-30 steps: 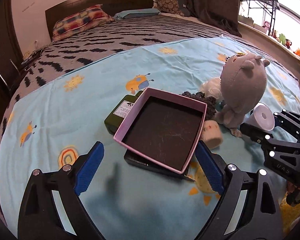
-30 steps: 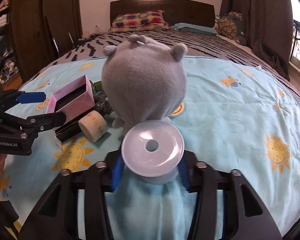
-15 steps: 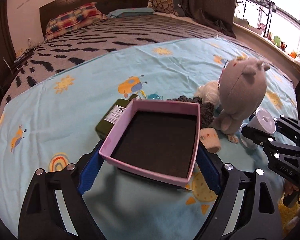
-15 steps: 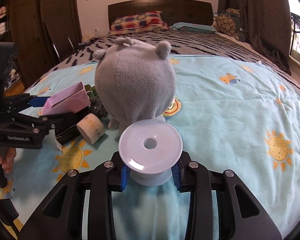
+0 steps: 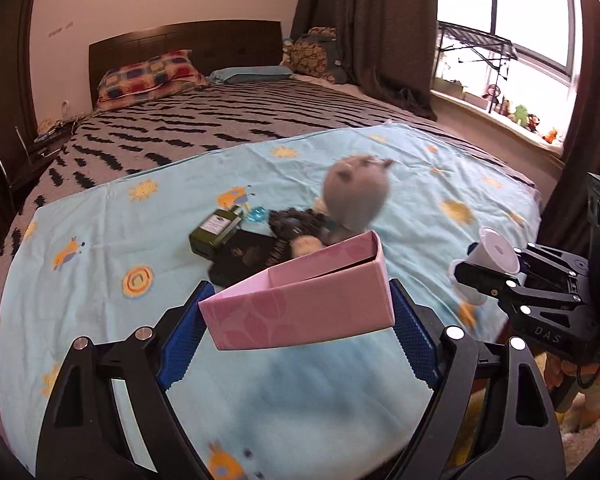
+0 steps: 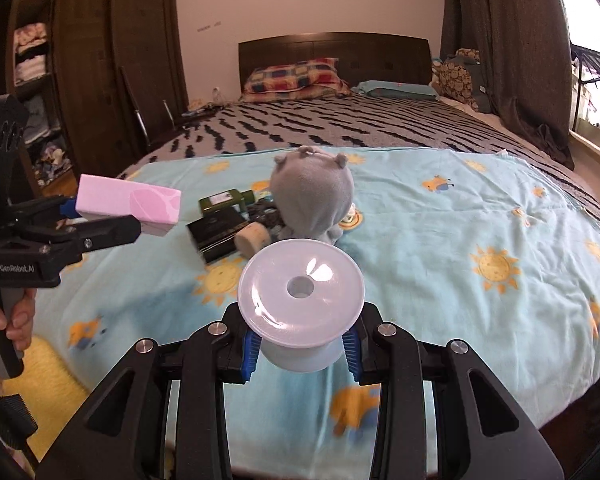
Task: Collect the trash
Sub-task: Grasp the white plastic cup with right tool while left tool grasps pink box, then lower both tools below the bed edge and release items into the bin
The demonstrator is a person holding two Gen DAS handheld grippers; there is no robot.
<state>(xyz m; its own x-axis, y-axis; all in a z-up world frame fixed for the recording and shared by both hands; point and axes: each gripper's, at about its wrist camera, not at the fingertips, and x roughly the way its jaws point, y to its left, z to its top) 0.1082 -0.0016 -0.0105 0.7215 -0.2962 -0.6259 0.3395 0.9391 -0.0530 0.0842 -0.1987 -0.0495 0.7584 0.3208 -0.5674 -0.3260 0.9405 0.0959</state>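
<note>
My left gripper (image 5: 296,316) is shut on a pink box lid (image 5: 300,304) and holds it lifted above the blue sheet; it also shows in the right wrist view (image 6: 128,204). My right gripper (image 6: 300,350) is shut on a white plastic spool (image 6: 300,292), raised off the bed; it shows in the left wrist view (image 5: 488,256) too. On the bed lie a green bottle (image 5: 216,230), a black box (image 5: 246,258), a small wooden roll (image 6: 252,236) and dark fuzzy stuff (image 5: 292,222).
A grey plush toy (image 6: 312,200) sits upright among the items. The blue sun-print sheet (image 6: 480,240) covers the near half of the bed. Pillows (image 6: 296,76) lie at the headboard. A wardrobe (image 6: 84,80) stands at the left, a window (image 5: 512,60) at the right.
My left gripper closed on the pink lid, lifted it off the black box and pulled back. My right gripper lifted the spool and drew back from the plush toy.
</note>
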